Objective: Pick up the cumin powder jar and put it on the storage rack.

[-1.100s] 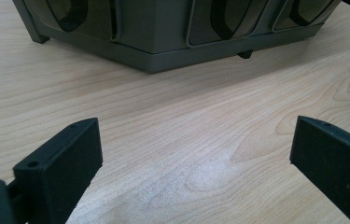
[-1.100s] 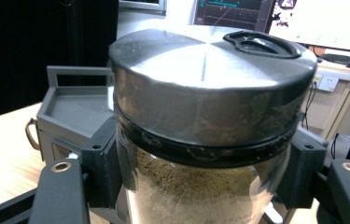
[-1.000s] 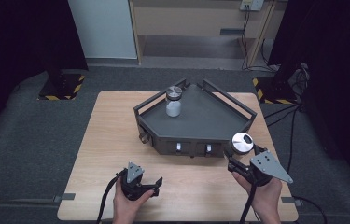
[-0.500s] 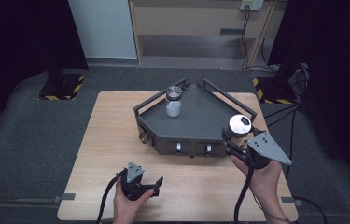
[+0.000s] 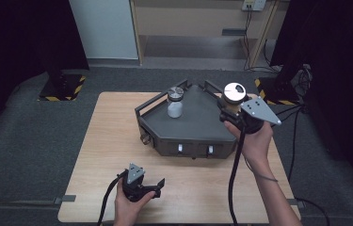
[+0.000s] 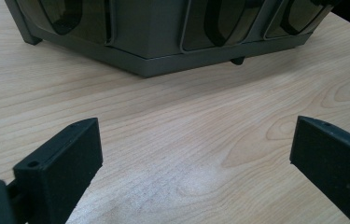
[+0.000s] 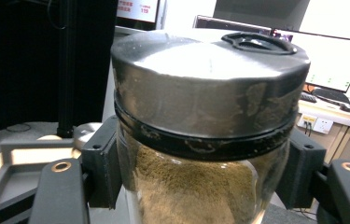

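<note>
On the wooden table (image 5: 117, 141), a grey tray (image 5: 197, 123) is already being occupied by one jar (image 5: 174, 102). A second jar (image 5: 234, 96) is being clamped by the right gripper (image 5: 230, 112) above the tray's right edge, its placement apparently pending; the left gripper (image 5: 139, 183) is being held wide open, empty.

You're in a lab or recording studio, not a home. Your wooden bench (image 5: 117, 141) sits on grey carpet (image 5: 33, 155), its feet taped down, with black curtains (image 5: 19, 37) hung on both sides. Yellow-and-black hazard tape marks the stand bases (image 5: 61, 89) at the far corners. Cables (image 5: 301, 113) run over the floor to a wall socket (image 5: 252, 4). Behind you stand computer monitors (image 7: 336, 60) on a desk, with a power outlet (image 7: 323, 125) beside them.
</note>
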Action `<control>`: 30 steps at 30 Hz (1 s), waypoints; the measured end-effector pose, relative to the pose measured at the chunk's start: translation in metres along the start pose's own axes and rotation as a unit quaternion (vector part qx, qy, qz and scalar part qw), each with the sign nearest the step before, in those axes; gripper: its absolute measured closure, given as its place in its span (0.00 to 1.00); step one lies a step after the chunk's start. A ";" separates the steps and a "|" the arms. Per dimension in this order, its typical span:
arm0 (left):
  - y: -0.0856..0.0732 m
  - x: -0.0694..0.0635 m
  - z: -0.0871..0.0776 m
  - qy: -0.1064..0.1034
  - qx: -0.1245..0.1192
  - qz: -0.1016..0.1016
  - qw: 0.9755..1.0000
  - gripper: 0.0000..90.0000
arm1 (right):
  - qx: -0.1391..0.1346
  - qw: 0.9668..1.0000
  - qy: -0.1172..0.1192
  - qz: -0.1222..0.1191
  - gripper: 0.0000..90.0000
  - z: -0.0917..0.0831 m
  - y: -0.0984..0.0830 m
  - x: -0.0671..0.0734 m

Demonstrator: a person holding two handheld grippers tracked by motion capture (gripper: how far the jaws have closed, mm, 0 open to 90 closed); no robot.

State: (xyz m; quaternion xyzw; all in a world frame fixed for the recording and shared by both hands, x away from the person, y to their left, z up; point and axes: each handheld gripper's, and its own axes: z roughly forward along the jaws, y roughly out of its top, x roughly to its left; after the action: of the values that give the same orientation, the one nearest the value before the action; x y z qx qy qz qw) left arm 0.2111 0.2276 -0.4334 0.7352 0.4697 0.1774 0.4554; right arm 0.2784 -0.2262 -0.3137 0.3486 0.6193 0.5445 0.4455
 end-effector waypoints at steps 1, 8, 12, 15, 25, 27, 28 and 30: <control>0.000 0.000 0.000 -0.001 0.000 0.000 1.000 0.02 | 0.003 1.000 -0.002 -0.001 0.34 0.007 0.001 -0.001; 0.000 0.001 0.000 -0.003 0.001 0.000 1.000 0.02 | 0.046 0.998 -0.018 0.025 0.34 0.067 -0.007 -0.012; 0.000 0.002 -0.001 -0.005 -0.002 -0.004 1.000 0.02 | 0.091 0.995 -0.016 0.037 0.34 0.104 -0.019 -0.018; 0.000 0.002 -0.001 -0.005 -0.002 -0.005 1.000 0.02 | 0.124 0.990 -0.009 0.059 0.34 0.122 -0.028 -0.021; -0.001 0.004 -0.003 -0.004 -0.003 -0.007 1.000 0.01 | 0.170 0.982 -0.003 0.087 0.34 0.146 -0.046 -0.020; -0.001 0.004 -0.003 -0.005 -0.002 -0.007 1.000 0.01 | 0.172 0.981 -0.001 0.086 0.34 0.147 -0.050 -0.019; -0.001 0.004 -0.002 -0.006 -0.001 -0.008 1.000 0.01 | 0.173 0.981 -0.002 0.087 0.34 0.146 -0.050 -0.018; -0.002 0.004 -0.002 -0.006 -0.001 -0.009 1.000 0.01 | 0.171 0.982 -0.001 0.085 0.34 0.146 -0.051 -0.018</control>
State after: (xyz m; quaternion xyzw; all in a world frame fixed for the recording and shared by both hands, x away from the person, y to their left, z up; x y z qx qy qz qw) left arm 0.2109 0.2323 -0.4343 0.7316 0.4731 0.1696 0.4606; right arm 0.4232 -0.1980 -0.3624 0.4716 0.6711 0.4655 0.3324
